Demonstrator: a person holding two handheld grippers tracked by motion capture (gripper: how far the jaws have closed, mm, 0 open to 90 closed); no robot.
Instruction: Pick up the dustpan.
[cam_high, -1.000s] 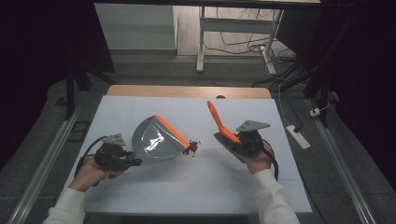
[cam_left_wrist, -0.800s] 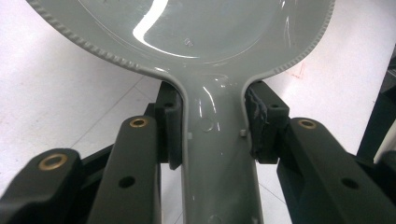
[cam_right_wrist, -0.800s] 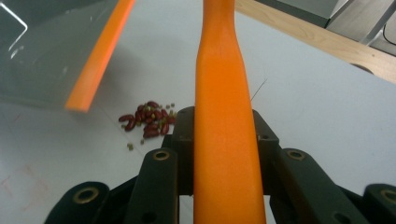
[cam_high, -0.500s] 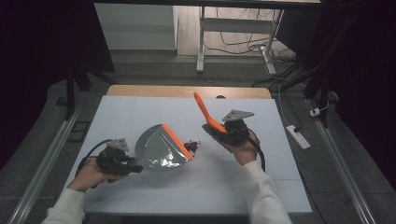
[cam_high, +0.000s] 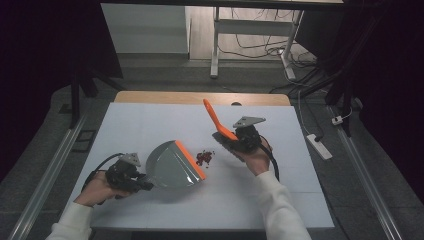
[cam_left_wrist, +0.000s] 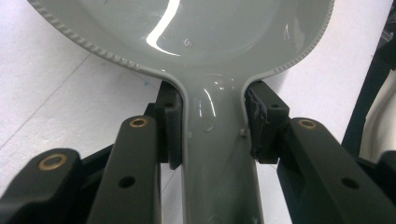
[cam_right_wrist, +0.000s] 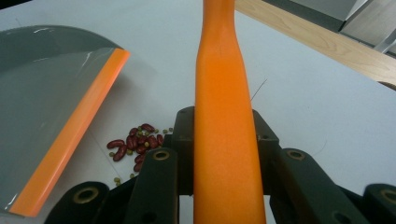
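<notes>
A grey dustpan (cam_high: 170, 167) with an orange lip (cam_high: 191, 160) lies on the white table (cam_high: 150, 125), its lip facing a small heap of red beans (cam_high: 205, 157). My left gripper (cam_high: 144, 183) is shut on the dustpan's handle (cam_left_wrist: 215, 158), a pad on each side. My right gripper (cam_high: 236, 140) is shut on a brush whose orange handle (cam_high: 212, 116) slants up and away. The brush head (cam_high: 225, 141) hangs just right of the beans. In the right gripper view the handle (cam_right_wrist: 224, 116) runs up between the jaws, with the beans (cam_right_wrist: 135, 144) and the dustpan (cam_right_wrist: 46, 88) to the left.
A wooden strip (cam_high: 200, 97) edges the table's far side. Beyond it stand a metal desk frame (cam_high: 216, 45) and loose cables. A power strip (cam_high: 318, 146) lies on the floor at the right. Bare table surface stretches in front of and behind the beans.
The right gripper has carried the brush leftward, closer to the beans. The dustpan has tipped down flatter onto the table, its lip settling beside the beans.
</notes>
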